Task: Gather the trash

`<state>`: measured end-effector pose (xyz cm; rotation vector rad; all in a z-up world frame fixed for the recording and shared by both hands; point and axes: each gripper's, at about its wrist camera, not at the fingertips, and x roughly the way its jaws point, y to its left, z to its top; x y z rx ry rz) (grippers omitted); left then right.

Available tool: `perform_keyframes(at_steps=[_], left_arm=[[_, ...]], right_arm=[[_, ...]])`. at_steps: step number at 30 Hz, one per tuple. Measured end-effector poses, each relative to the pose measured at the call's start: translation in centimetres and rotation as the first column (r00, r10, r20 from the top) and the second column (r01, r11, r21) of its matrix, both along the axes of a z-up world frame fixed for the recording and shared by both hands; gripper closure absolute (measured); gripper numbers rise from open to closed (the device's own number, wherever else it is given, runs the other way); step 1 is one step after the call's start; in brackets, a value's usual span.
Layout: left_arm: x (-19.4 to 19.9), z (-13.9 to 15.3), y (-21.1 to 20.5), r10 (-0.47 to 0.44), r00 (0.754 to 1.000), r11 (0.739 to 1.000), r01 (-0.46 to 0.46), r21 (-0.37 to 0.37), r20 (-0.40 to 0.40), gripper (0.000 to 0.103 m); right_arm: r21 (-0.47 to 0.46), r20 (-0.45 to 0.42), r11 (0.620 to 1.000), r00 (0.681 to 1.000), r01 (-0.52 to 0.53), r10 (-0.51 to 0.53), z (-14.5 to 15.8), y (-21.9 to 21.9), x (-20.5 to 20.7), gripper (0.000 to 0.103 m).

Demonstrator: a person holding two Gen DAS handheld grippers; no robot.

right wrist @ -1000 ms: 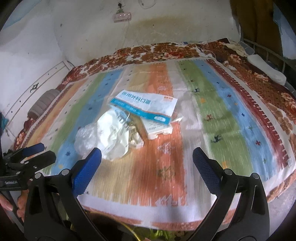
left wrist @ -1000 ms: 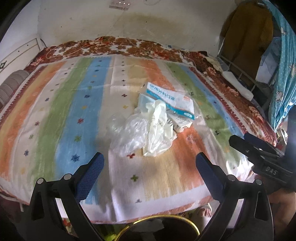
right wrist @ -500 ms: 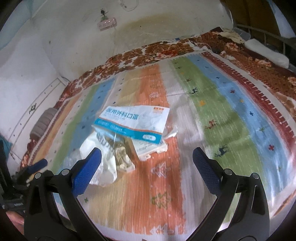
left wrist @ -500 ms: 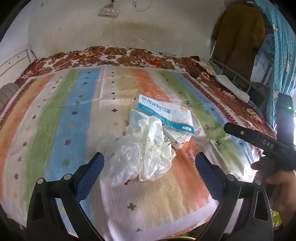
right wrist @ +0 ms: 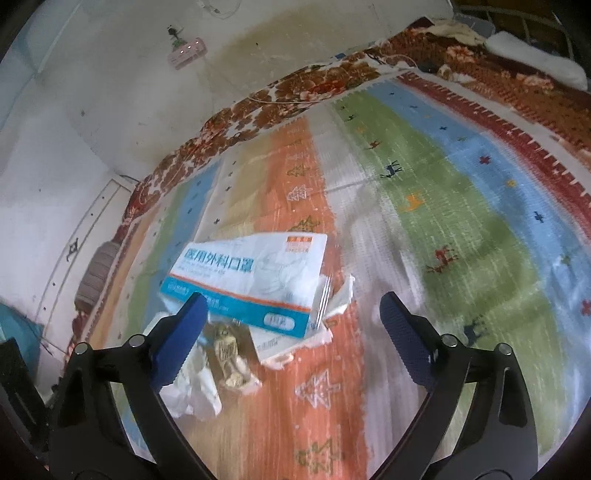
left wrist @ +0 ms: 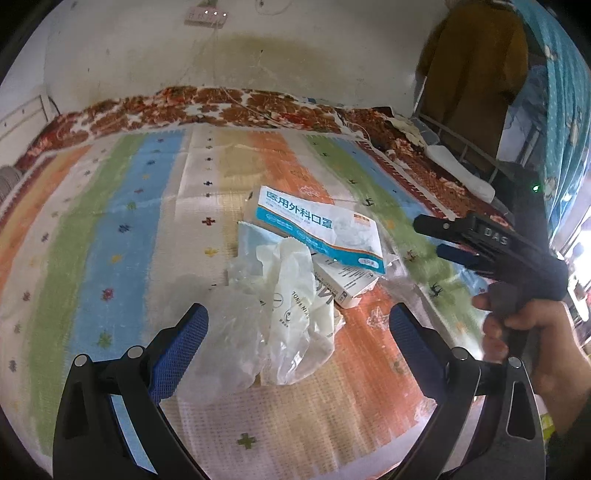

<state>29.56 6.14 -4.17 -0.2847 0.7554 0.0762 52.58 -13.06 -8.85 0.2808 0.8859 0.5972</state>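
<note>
A pile of trash lies mid-bed on the striped blanket: a white and blue mask packet, a small white box under it, and crumpled clear and white plastic bags. My left gripper is open, its jaws standing either side of the plastic bags, just above them. My right gripper is open, close over the mask packet and the box; it also shows in the left wrist view, right of the pile. Crumpled white plastic lies by its left finger.
The bed meets a stained white wall with a power strip. A floral blanket edges the far side. A metal rail with hanging clothes and a blue curtain stand at the right.
Both grippers have moved forward and down toward the trash pile. The right gripper now hovers over the mask packet; the left one now straddles the plastic bags.
</note>
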Motion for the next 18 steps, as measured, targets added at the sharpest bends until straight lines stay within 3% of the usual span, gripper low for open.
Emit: perform_keyframes(at_steps=[5, 12, 18], left_arm=[[0.9, -0.1, -0.4, -0.023, 1.0, 1.0, 0.023, 0.005, 0.006, 0.008], [1.5, -1.4, -0.2, 0.02, 1.0, 0.999, -0.02, 0.043, -0.002, 0.013], [2.4, -1.0, -1.2, -0.011, 1.0, 0.998, 0.011, 0.062, 0.01, 0.013]], right_arm=[[0.03, -0.019, 1.0, 1.0, -0.007, 0.008, -0.9, 0.2, 1.9, 0.017], [0.073, -0.062, 0.997, 0.998, -0.006, 0.011, -3.2, 0.0, 3.9, 0.029], [0.113, -0.068, 0.993, 0.997, -0.027, 0.035, -4.4, 0.1, 5.7, 0.036]])
